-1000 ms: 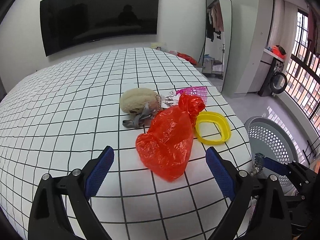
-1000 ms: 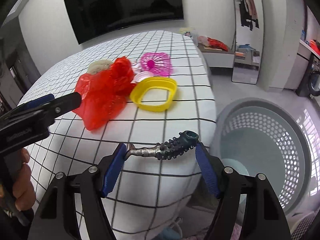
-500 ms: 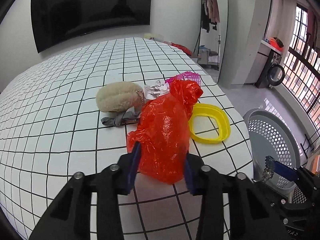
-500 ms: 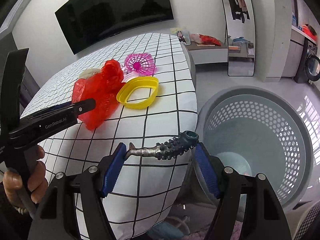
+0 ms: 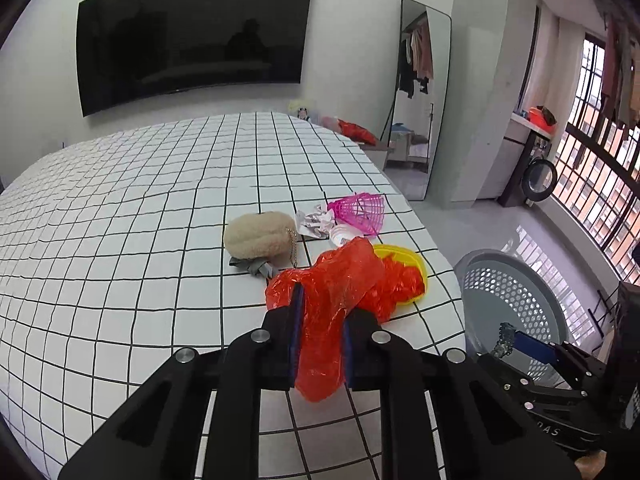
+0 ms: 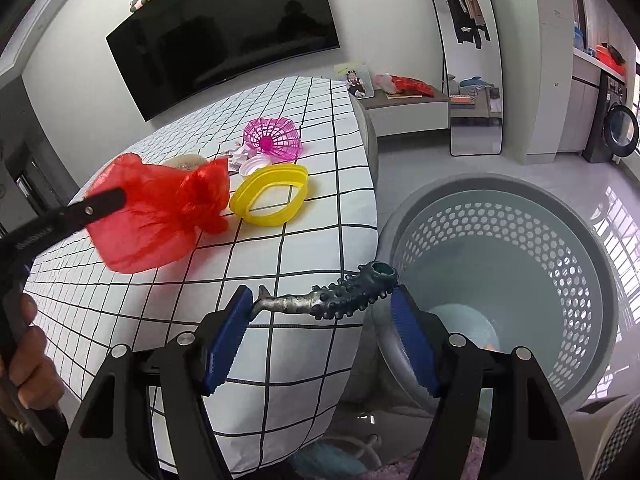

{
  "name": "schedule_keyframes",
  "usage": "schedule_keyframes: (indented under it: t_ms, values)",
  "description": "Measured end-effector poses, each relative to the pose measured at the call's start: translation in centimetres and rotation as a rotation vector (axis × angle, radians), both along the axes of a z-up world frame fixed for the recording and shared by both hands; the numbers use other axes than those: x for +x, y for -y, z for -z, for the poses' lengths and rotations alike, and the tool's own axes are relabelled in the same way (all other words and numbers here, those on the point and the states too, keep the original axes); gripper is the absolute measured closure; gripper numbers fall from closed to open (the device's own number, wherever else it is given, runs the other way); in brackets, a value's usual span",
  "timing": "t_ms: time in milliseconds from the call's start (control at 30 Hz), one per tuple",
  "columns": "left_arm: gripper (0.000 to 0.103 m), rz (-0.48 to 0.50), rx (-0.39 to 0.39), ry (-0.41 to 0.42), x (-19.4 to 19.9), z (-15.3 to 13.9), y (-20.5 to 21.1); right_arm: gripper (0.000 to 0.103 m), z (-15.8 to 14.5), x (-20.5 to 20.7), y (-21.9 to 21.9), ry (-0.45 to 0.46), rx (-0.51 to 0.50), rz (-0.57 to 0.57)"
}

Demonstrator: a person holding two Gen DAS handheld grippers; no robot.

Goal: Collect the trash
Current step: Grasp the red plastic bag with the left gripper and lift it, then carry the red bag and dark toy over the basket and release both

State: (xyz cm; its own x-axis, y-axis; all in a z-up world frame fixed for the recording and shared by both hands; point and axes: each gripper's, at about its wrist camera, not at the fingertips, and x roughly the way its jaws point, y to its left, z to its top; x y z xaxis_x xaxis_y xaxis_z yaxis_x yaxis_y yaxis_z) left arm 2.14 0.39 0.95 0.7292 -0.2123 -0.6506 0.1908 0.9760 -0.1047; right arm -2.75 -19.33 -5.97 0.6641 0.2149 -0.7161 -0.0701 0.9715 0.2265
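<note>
The left hand-held gripper [image 5: 320, 344], wide apart a second ago, now pinches the red bag [image 5: 332, 300] lifted off the bed beside the basket [image 6: 520, 240], while the right hand-held gripper [image 6: 324, 320] holds a knobbly toy [image 6: 340, 296], both ready to drop

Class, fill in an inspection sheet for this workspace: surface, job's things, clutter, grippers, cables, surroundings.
Surface: bed with grid-pattern sheet.
Job's things: red plastic bag; dark knobbly fish-shaped piece; grey perforated basket on the floor beside the bed.
Clutter: yellow ring, pink basket, beige plush pouch, crumpled wrapper.
Grippers: left gripper shut on the bag; right gripper holds the fish-shaped piece.
Cables: nothing seen.
Surroundings: wall television, mirror.
</note>
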Motion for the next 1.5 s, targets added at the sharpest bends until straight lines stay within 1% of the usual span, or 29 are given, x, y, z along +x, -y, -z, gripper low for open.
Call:
schedule_keyframes:
  t_ms: [233,333,433,633,800,933,1067,1267,1367,1500]
  values:
    - [0.087,0.041,-0.018,0.059,-1.3,-2.4,1.2,0.034,-0.5,-0.9,1.5,0.019,0.007,0.035]
    - [0.086,0.066,-0.018,0.072,-1.6,-2.8,2.3,0.034,-0.6,-1.5,2.6,0.023,0.011,0.058]
    - [0.086,0.104,-0.02,0.08,-1.7,-3.2,4.0,0.034,-0.9,-2.2,4.0,0.029,0.012,0.089]
    - [0.086,0.212,-0.009,0.076,-1.5,-3.1,9.3,0.034,-1.3,-3.9,7.6,0.041,0.011,0.176]
    - [0.086,0.303,0.012,0.057,-1.4,-2.2,13.9,0.034,-0.9,-4.9,10.9,0.039,0.011,0.248]
    - [0.087,0.377,0.034,0.017,-1.1,-0.7,17.5,0.034,0.0,-5.4,13.5,0.021,0.016,0.296]
    - [0.087,0.42,0.07,-0.017,-0.9,1.0,20.6,0.034,1.1,-5.3,15.2,-0.003,0.028,0.321]
    - [0.087,0.455,0.114,-0.078,0.1,3.5,23.5,0.034,2.6,-4.5,16.9,-0.04,0.039,0.335]
    - [0.087,0.456,0.133,-0.116,0.8,4.7,24.3,0.034,3.3,-3.9,17.2,-0.057,0.045,0.326]
    - [0.087,0.459,0.154,-0.143,1.3,5.7,25.0,0.034,3.8,-3.2,17.3,-0.077,0.039,0.317]
